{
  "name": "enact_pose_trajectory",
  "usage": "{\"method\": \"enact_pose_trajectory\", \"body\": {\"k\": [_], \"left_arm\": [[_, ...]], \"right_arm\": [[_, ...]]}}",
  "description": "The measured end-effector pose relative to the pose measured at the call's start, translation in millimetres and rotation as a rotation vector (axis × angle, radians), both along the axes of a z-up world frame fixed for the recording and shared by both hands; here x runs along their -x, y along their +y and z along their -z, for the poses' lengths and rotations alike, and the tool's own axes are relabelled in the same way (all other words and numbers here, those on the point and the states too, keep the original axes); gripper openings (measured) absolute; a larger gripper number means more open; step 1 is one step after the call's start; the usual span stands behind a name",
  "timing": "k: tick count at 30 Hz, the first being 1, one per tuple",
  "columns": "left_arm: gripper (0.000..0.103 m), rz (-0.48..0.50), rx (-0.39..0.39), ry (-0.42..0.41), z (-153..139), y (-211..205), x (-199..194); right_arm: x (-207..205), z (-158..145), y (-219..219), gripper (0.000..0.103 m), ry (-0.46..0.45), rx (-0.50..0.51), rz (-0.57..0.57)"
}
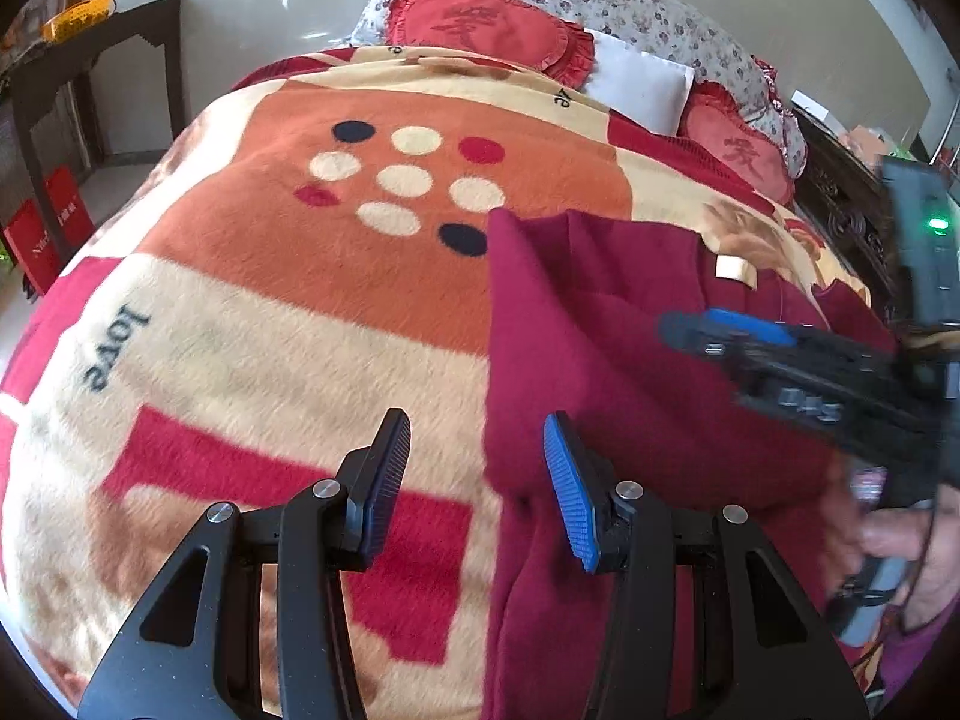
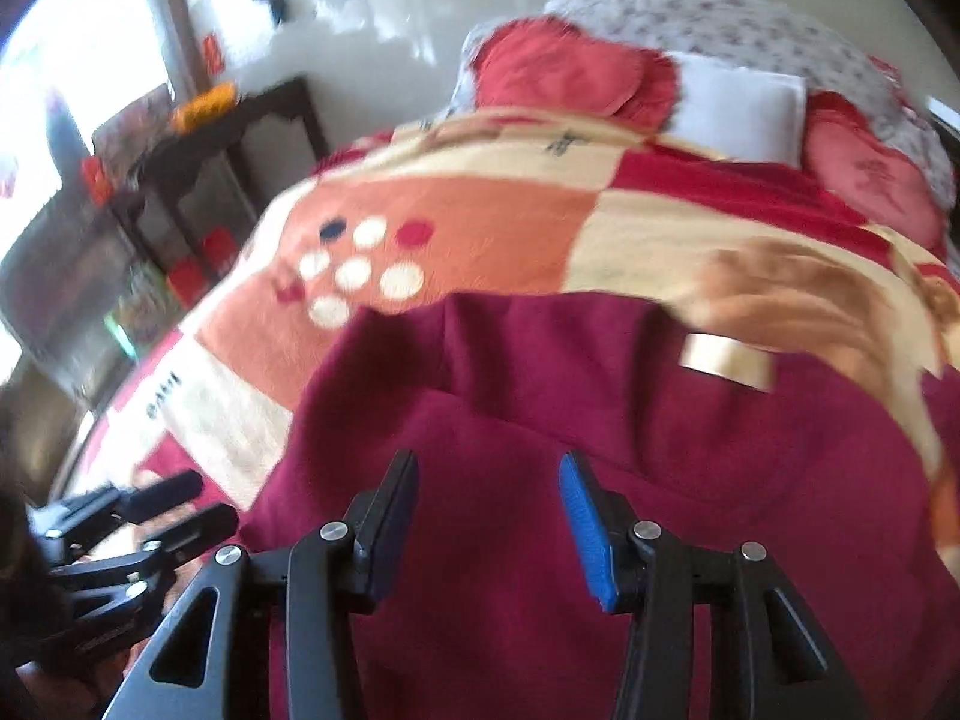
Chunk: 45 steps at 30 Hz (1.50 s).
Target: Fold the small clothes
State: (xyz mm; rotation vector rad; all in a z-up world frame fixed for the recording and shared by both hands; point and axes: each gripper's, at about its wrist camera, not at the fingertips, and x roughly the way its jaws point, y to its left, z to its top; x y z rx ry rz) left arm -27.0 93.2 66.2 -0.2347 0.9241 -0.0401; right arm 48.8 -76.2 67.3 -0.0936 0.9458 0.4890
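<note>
A dark red garment (image 1: 600,360) lies on the patterned blanket (image 1: 270,312), partly folded, with a cream label (image 1: 735,269) near its far edge. My left gripper (image 1: 477,462) is open and empty, hovering over the garment's left edge. My right gripper (image 2: 489,510) is open and empty above the middle of the garment (image 2: 570,408); the label (image 2: 726,360) shows beyond it. The right gripper also appears blurred at the right of the left wrist view (image 1: 798,360). The left gripper shows at the lower left of the right wrist view (image 2: 162,510).
The blanket (image 2: 480,210) covers a bed. Red heart cushions (image 1: 480,24), a white pillow (image 1: 642,84) and a floral pillow (image 1: 630,6) lie at the far end. A dark wooden table (image 1: 96,60) stands at the left. A dark carved headboard (image 1: 852,204) is at the right.
</note>
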Motion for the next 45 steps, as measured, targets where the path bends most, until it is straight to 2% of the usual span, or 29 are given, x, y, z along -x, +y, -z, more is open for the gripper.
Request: {"method": "enact_pose_trajectory", "body": {"k": [3,6,8,9,10,12,14,16,19,20,21,22,23,24,26,27,29,31,35,37,41,43,45], "left_arm": [[0.046,-0.002,-0.027,0.031,11,-4,-12],[0.047,-0.018,-0.032,0.067,24,-1,-18],[0.052,-0.029,-0.029,0.064,27,2,-19],[0.057,-0.037,-0.03,0.06,28,4,-18],[0.059,-0.041,-0.027,0.059,29,5,-19],[0.059,-0.051,-0.008,0.066,31,8,-20],[0.06,-0.062,0.0,0.071,32,10,-21],[0.059,-0.06,-0.008,0.073,31,9,-21],[0.059,-0.05,-0.029,0.063,29,6,-19],[0.059,-0.049,-0.031,0.063,29,6,-20],[0.059,-0.051,-0.028,0.065,30,7,-20],[0.06,-0.056,-0.021,0.067,30,8,-20],[0.06,-0.058,-0.017,0.068,30,8,-20],[0.06,-0.059,-0.015,0.068,30,9,-19],[0.06,-0.058,-0.019,0.067,30,8,-19],[0.06,-0.056,-0.023,0.068,30,8,-20],[0.059,-0.053,-0.028,0.07,29,7,-20],[0.059,-0.05,-0.035,0.067,25,6,-21],[0.059,-0.054,-0.053,0.031,15,3,-22],[0.059,-0.053,-0.049,0.034,15,1,-26],[0.059,-0.047,-0.07,0.05,18,-5,-30],[0.059,-0.042,-0.085,0.053,19,-7,-31],[0.059,-0.04,-0.09,0.052,19,-8,-30]], "right_arm": [[-17,12,10,0.047,0.01,0.003,-0.037],[-31,31,23,0.049,0.083,0.037,-0.113],[-32,34,28,0.049,0.078,0.062,-0.135],[-30,34,30,0.041,0.062,0.086,-0.145],[-29,33,29,0.019,0.055,0.105,-0.147],[-28,29,28,0.003,0.033,0.139,-0.144],[-30,27,23,0.003,-0.002,0.163,-0.095],[-37,31,17,0.003,0.015,0.15,-0.051],[-33,22,9,0.003,0.037,-0.018,-0.083],[-32,19,9,0.005,0.042,-0.038,-0.095],[-31,17,11,0.013,0.045,-0.041,-0.11],[-30,17,18,0.035,0.049,-0.03,-0.139],[-30,18,21,0.046,0.047,-0.021,-0.154],[-29,21,27,0.051,0.043,-0.008,-0.18],[-31,29,37,0.051,0.054,0.042,-0.222],[-33,34,43,0.047,0.064,0.06,-0.235],[-35,38,45,0.032,0.062,0.08,-0.238],[-34,35,45,0.004,0.054,0.097,-0.238],[-29,15,36,0.003,-0.051,0.111,-0.193],[-30,16,37,0.003,-0.082,0.138,-0.153],[-30,27,46,0.003,-0.058,0.127,-0.146],[-26,24,42,0.005,-0.022,0.102,-0.134],[-15,15,32,0.005,-0.033,0.095,-0.115]]}}
